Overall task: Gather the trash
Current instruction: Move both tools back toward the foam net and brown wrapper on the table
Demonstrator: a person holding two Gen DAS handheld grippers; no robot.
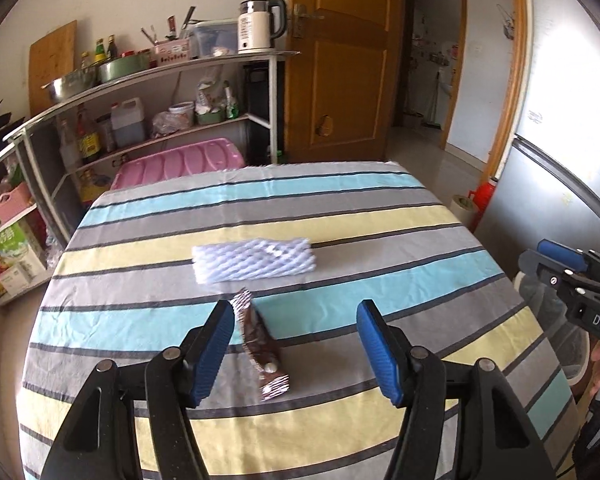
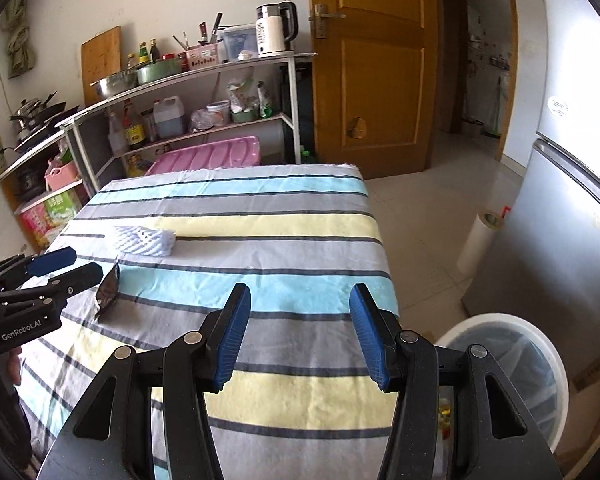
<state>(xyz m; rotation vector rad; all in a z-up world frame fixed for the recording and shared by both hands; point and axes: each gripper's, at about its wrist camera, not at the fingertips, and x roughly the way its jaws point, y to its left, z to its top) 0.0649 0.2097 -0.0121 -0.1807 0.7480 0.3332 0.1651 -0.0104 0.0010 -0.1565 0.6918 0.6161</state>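
My left tongs [image 1: 296, 350] stood apart and empty, the wrapper [image 1: 260, 350] lying between them near the left pad, its long axis running away from me. My right tongs [image 2: 300, 332], also apart and empty, stood farther off; the wrapper lay well to their left.

The striped cloth-covered table [image 2: 292, 216] is mostly bare, so a gripper has lots of room. Only a white foam net sleeve [image 1: 254, 260] and a brown shiny wrapper [image 1: 260, 344] lie in the way (both low and flat).
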